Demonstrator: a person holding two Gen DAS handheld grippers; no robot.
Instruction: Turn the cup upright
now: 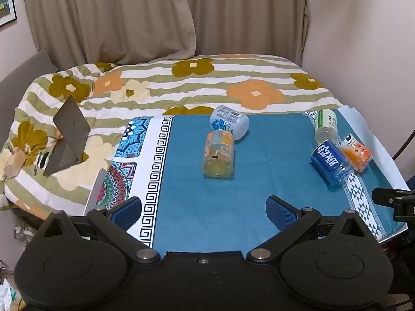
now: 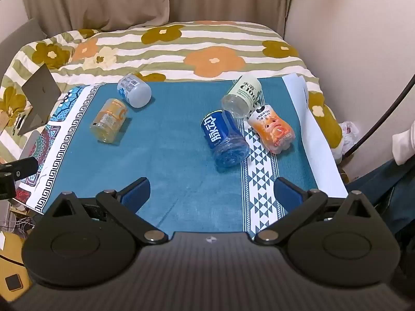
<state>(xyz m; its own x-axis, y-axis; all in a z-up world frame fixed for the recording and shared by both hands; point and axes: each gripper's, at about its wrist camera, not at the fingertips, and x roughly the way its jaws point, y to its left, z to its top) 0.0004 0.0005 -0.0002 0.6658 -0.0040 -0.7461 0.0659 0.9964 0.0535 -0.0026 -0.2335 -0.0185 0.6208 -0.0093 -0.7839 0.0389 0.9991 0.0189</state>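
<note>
Five cups lie on their sides on the teal cloth (image 1: 197, 207) that covers the desk. At the left, the yellow cup (image 1: 218, 154) lies with its open mouth toward the camera, and the white cup (image 1: 229, 121) lies just behind it, touching its far end. At the right, three more are bunched together: the blue cup (image 2: 224, 140) with its mouth toward the near edge, the green-and-white cup (image 2: 242, 96) resting against its far end, and the orange cup (image 2: 273, 129) just beside both, on the white triangle-patterned strip (image 2: 260, 181) of the cloth. The two groups are well apart, with bare cloth between them.

The left gripper (image 1: 203, 211) hangs over the near edge of the desk, its jaws spread wide and holding nothing; the yellow cup is ahead of it. The right gripper (image 2: 211, 194) is likewise released, jaws wide apart and empty, with the blue cup ahead.

Behind the desk is a bed with a flowered, striped quilt (image 1: 207, 83). A grey stand (image 1: 68, 137) sits on the quilt at the left. Beige curtains (image 1: 129, 13) hang behind.
</note>
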